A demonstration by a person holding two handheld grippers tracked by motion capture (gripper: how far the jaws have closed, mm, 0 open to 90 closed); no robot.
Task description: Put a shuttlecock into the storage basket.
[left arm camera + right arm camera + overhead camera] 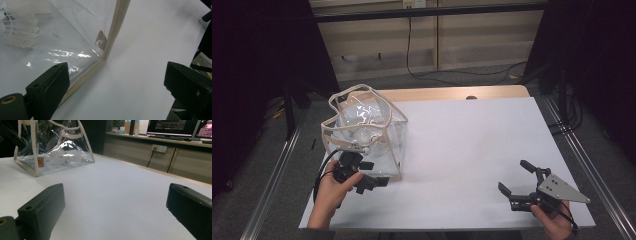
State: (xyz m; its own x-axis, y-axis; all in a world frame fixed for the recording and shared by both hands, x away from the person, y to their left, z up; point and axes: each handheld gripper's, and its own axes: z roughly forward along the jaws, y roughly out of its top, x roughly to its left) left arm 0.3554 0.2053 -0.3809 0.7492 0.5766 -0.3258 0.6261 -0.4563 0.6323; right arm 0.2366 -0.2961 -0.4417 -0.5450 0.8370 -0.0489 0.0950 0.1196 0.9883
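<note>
High view: left gripper (371, 176) held in left hand (332, 192), low at near-left of white table (472, 150), jaws spread, nothing between them. Sits at near edge of clear bag (364, 131), one jaw just beside bag's beige trim; touching or not, cannot tell. Black cable looping from gripper past hand.

Left gripper view: both black jaws wide apart, left jaw in front of bag's (57, 42) lower trim, right jaw over bare table (140, 75). Bag corner between jaws, farther off. Small brown tag (101, 40) inside bag next to upright trim strip. White items (20, 32) inside bag, blurred, kind unclear.

High view: right gripper (521, 182) in right hand (556, 222) at near-right of table, well apart from bag, jaws spread, empty, pointing left toward table middle. Grey plate on top.

Right gripper view: both jaws wide apart over bare table (112, 195), nothing gripped. Bag (53, 147) far off at upper left, upright, beige handles up, white items (62, 157) on its floor, brown tag (40, 162) on near face.

Beyond table: wooden edge at far side, wall socket (160, 148) with cable, monitors (172, 127) on a counter.
</note>
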